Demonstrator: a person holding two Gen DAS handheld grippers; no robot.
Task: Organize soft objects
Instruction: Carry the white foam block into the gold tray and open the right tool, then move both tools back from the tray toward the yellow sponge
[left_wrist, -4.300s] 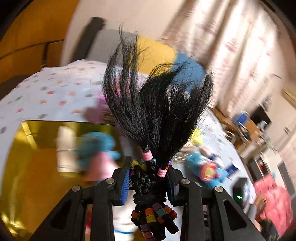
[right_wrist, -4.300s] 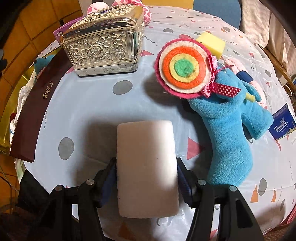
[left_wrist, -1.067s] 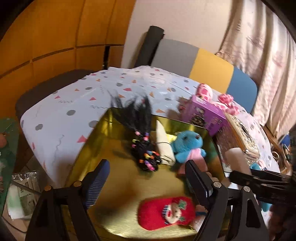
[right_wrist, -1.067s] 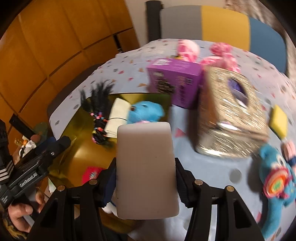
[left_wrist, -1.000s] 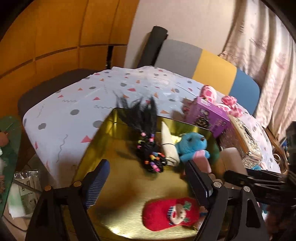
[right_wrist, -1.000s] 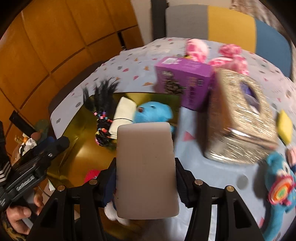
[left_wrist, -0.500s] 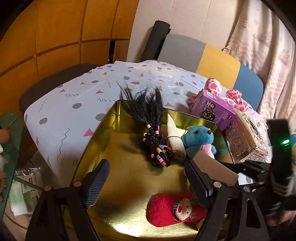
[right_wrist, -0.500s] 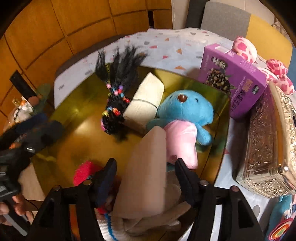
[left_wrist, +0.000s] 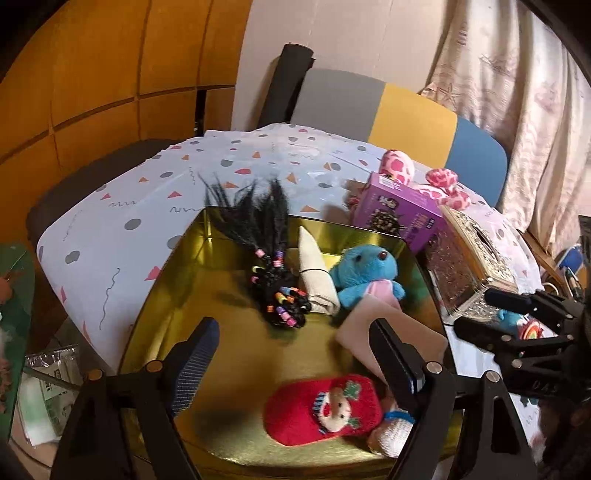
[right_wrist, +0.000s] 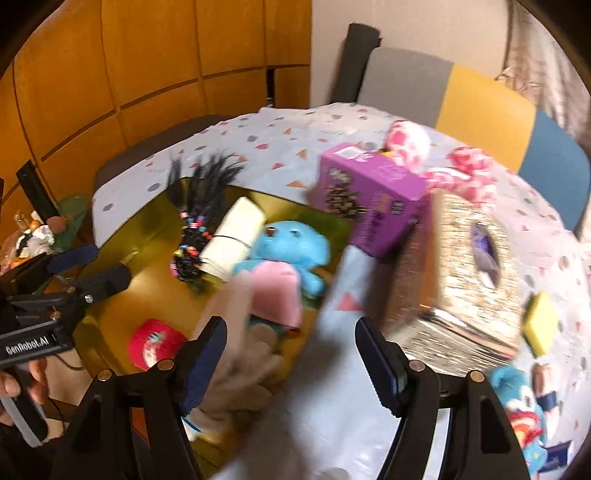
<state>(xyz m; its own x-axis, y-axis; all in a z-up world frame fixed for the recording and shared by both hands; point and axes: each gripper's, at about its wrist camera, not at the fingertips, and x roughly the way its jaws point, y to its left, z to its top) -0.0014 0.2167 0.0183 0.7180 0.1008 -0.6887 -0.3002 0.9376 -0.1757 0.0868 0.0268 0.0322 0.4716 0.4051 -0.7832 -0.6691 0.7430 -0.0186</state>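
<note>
The white sponge block (left_wrist: 384, 332) is seen lying in the gold tray (left_wrist: 166, 302), tilted against the blue teddy (left_wrist: 364, 269), just past the right finger of the left gripper (left_wrist: 291, 363). In the right wrist view the sponge block is blurred and sits just beyond the left finger of the right gripper (right_wrist: 291, 354). The fingers of both grippers are spread wide and nothing is held in either 1.

The drop looks done, so the next soft thing may be fetched. It would be best if the right gripper were lifted straight up first, so the sponge block is not knocked out of the tray. The fingers should be kept wide until the next soft toy sits between them. A soft toy should be squeezed gently at its middle, so it does not slip or fold.

In the tray, ahead of the left fingers, a black hair bundle with beads (left_wrist: 266, 251), a cream roll (left_wrist: 314, 280) and a red sock toy (left_wrist: 325, 410) are also seen. Past the right fingers, a purple box (right_wrist: 373, 206), a shiny silver box (right_wrist: 461, 280), a yellow sponge (right_wrist: 541, 321) and a pink spotted toy (right_wrist: 408, 142) are left on the worktop (right_wrist: 280, 147). The worktop is covered with a pale cloth with dots and triangles. Behind it a chair in gray, yellow and blue (left_wrist: 388, 107), orange wall panels (left_wrist: 110, 74) and a curtain (left_wrist: 524, 96) are seen.
</note>
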